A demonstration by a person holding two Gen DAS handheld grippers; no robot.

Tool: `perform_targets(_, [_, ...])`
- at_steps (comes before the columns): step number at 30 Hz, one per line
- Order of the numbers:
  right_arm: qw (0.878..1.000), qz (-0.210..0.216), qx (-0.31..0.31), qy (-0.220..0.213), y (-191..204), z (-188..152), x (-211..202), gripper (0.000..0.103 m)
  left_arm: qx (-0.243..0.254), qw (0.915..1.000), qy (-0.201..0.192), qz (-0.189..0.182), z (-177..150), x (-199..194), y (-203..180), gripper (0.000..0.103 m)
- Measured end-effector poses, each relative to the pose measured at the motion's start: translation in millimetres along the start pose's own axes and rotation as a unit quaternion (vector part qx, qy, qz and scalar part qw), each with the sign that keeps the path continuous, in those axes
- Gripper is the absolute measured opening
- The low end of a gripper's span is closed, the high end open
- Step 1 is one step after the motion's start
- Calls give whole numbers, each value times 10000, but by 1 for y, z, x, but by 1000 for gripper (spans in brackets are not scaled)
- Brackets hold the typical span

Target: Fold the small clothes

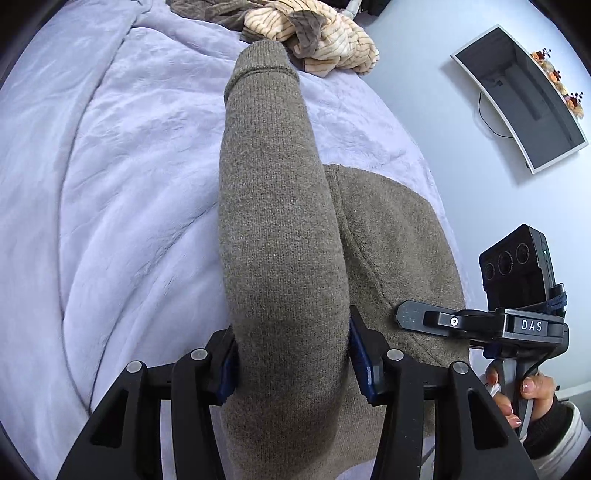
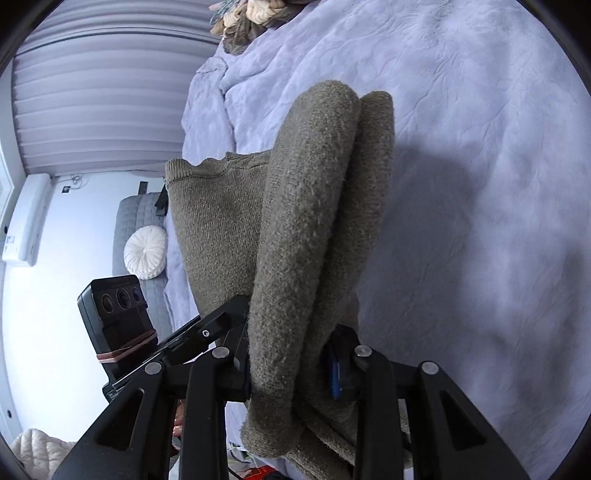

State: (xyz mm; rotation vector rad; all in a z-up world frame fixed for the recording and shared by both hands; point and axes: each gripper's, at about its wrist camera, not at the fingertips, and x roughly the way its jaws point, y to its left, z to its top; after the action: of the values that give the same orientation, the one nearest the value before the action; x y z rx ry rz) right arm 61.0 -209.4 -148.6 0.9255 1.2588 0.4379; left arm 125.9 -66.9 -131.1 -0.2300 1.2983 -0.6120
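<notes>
A grey-brown knit sweater (image 1: 277, 206) hangs over the lilac bed cover (image 1: 122, 184), held up by both grippers. My left gripper (image 1: 293, 363) is shut on a thick fold of it, with a sleeve reaching away to its cuff (image 1: 258, 66). My right gripper (image 2: 291, 369) is shut on two doubled-over layers of the same sweater (image 2: 314, 221). The right gripper also shows in the left wrist view (image 1: 436, 319), at the sweater's right edge. The left gripper shows in the right wrist view (image 2: 207, 332), to the left of the sweater.
A heap of striped beige and brown clothes (image 1: 314, 33) lies at the far end of the bed; it also shows in the right wrist view (image 2: 247, 18). A monitor (image 1: 517, 99) hangs on the wall. A grey couch with a white round pillow (image 2: 144, 252) stands beyond the bed.
</notes>
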Motion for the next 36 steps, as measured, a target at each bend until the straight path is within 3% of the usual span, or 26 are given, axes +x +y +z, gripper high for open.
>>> perform_targets(9, [9992,185,-175,320,30,-39,27,32,-335,9989,45,335,-59,-45,21,52])
perform_targets(15, [9978,162,-79,642,25,-58,68,32,-500,9963,232,665,-92,-42,43,52])
perform_targets(18, [9964,-241,-127,803,18,-59,87,32,-541,9931,444,943,-109,-25,59,52])
perform_targets(21, [9896,-1134,-228,853,5,-58,97,35,-637,9851,626,1469,-125,-14,77,55])
perform_targets(23, [9798,-1838,-242,749,-3,-55,94,41,-829,9840,513,1495,-130,-22,90,56])
perform_targets(25, [9752,-2133,-89,584,-11,-52,85,49,-858,9824,391,1611,-131,-33,98,56])
perform_targets(27, [9704,-2386,-9,379,-11,-51,75,50,-729,9764,265,2015,-130,-45,103,56])
perform_targets(29, [9681,-2499,27,203,-7,-52,62,50,-757,9750,151,2084,-128,-57,109,56])
perform_targets(31, [9703,-2420,16,7,2,-53,52,40,-896,9767,62,1949,-125,-68,115,56])
perform_targets(32, [9720,-2349,-1,-30,-2,-56,43,26,-876,9782,32,1883,-123,-71,114,56])
perform_targets(36, [9763,-2130,-372,-31,25,-67,50,21,-543,9798,221,1914,-120,-54,101,56])
